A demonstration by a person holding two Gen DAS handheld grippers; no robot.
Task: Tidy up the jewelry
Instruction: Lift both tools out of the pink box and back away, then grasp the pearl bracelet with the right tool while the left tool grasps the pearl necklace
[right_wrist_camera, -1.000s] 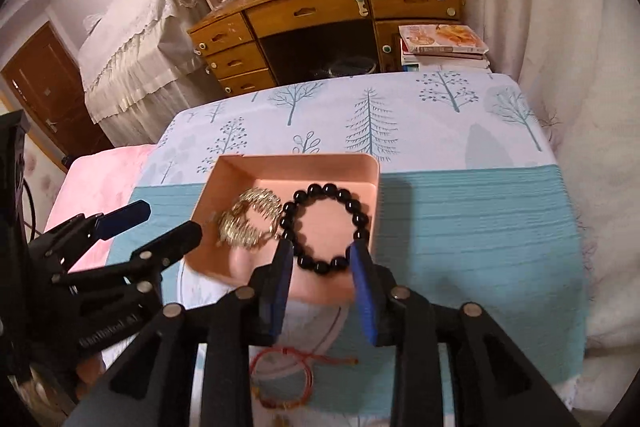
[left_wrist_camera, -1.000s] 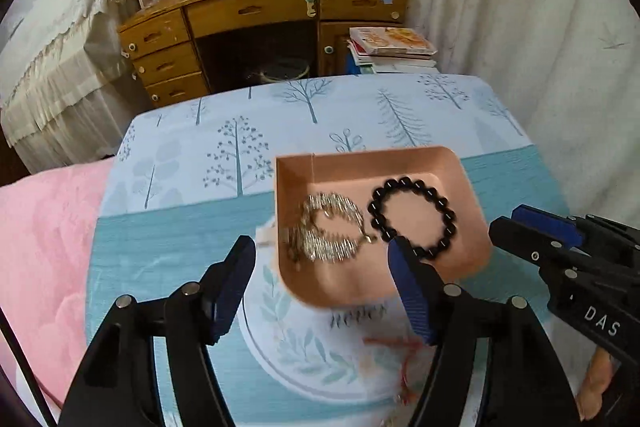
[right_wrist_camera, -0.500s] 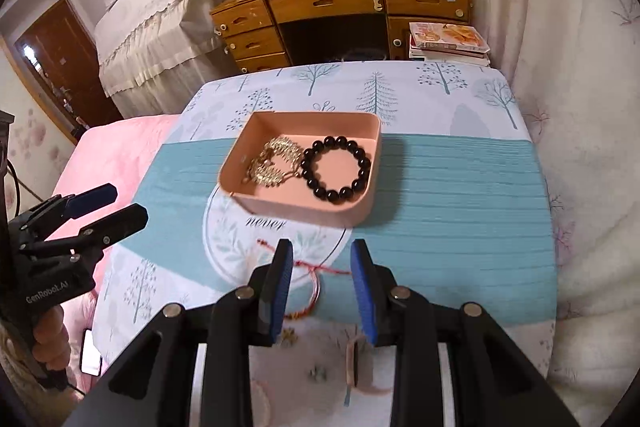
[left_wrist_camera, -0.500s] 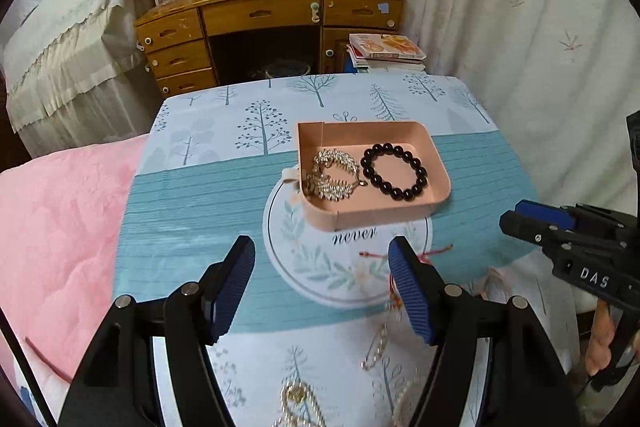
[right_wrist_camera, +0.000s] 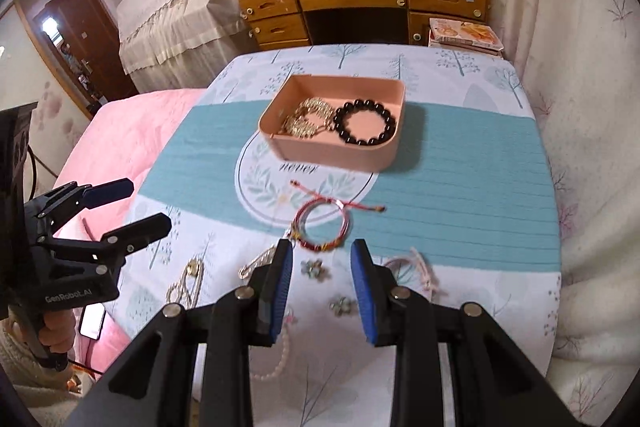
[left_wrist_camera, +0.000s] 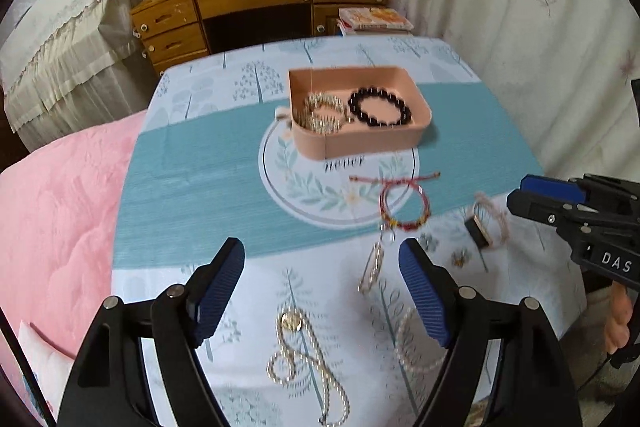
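Observation:
A pink tray [left_wrist_camera: 362, 143] [right_wrist_camera: 332, 153] sits mid-table and holds a black bead bracelet [left_wrist_camera: 379, 106] [right_wrist_camera: 365, 127] and a gold chain piece [left_wrist_camera: 322, 113] [right_wrist_camera: 306, 117]. A red cord bracelet [left_wrist_camera: 404, 205] [right_wrist_camera: 322, 225] lies in front of it. Nearer lie a gold clip [left_wrist_camera: 371, 267], a gold bead necklace [left_wrist_camera: 304, 359], a pearl strand [left_wrist_camera: 412, 343], small earrings [right_wrist_camera: 314, 267] and a pink bracelet [right_wrist_camera: 416, 267]. My left gripper [left_wrist_camera: 322, 291] is open and empty above the necklace. My right gripper [right_wrist_camera: 322, 291] is open and empty just short of the red bracelet.
The table has a tree-print cloth [left_wrist_camera: 200, 187] with a teal band. A pink bed [left_wrist_camera: 52, 207] lies to the left, a white curtain [left_wrist_camera: 520, 7] to the right. A wooden desk [left_wrist_camera: 260, 11] and a stack of books [left_wrist_camera: 372, 19] stand beyond the far edge.
Both grippers have pulled back from the tray toward the near side of the table. More loose jewelry has come into view in front of the tray. Both stay open.

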